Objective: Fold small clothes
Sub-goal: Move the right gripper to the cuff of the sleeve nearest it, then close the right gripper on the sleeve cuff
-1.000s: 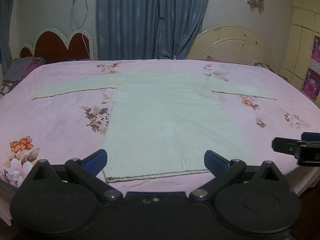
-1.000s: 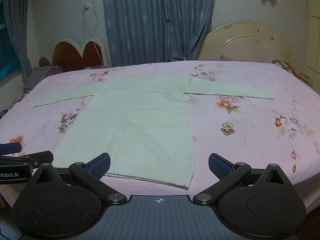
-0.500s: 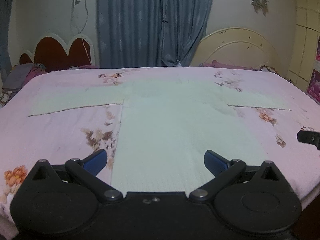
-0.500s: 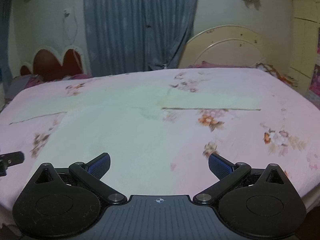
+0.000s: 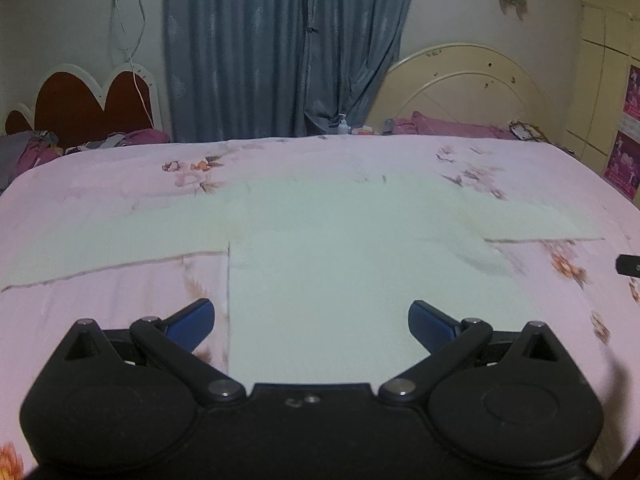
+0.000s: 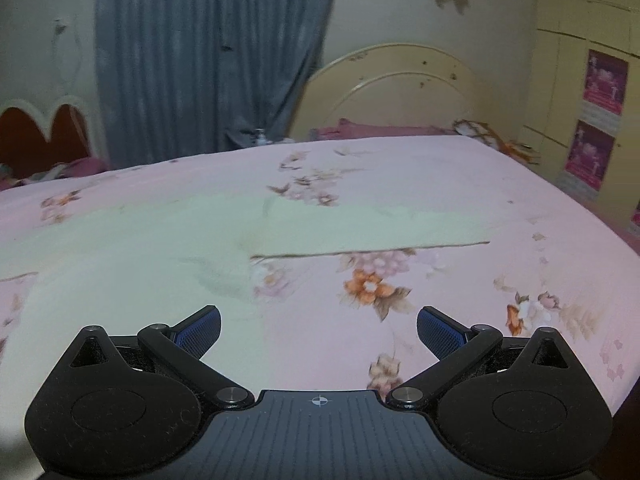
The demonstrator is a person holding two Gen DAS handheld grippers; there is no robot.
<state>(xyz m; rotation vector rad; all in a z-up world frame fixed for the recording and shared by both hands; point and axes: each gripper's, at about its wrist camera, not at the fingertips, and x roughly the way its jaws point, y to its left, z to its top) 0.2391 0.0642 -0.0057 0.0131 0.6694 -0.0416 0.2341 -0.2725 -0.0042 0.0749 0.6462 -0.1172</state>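
A: Where's the sweater (image 5: 340, 264)?

B: Spread flat on the bed (image 6: 460, 184), sleeves out to either side. Left gripper (image 5: 311, 322) hovers above its body, right gripper (image 6: 318, 330) just beside its right edge; both jaws released, empty.

A: How will it handle?

B: Probably soft, light and floppy. Pinch a sleeve (image 6: 372, 226) at its cuff.

The right gripper (image 6: 318, 330), jaws spread wide, hovers over the pale green knitted sweater (image 6: 132, 264) lying flat on the pink floral bedsheet (image 6: 460, 300).
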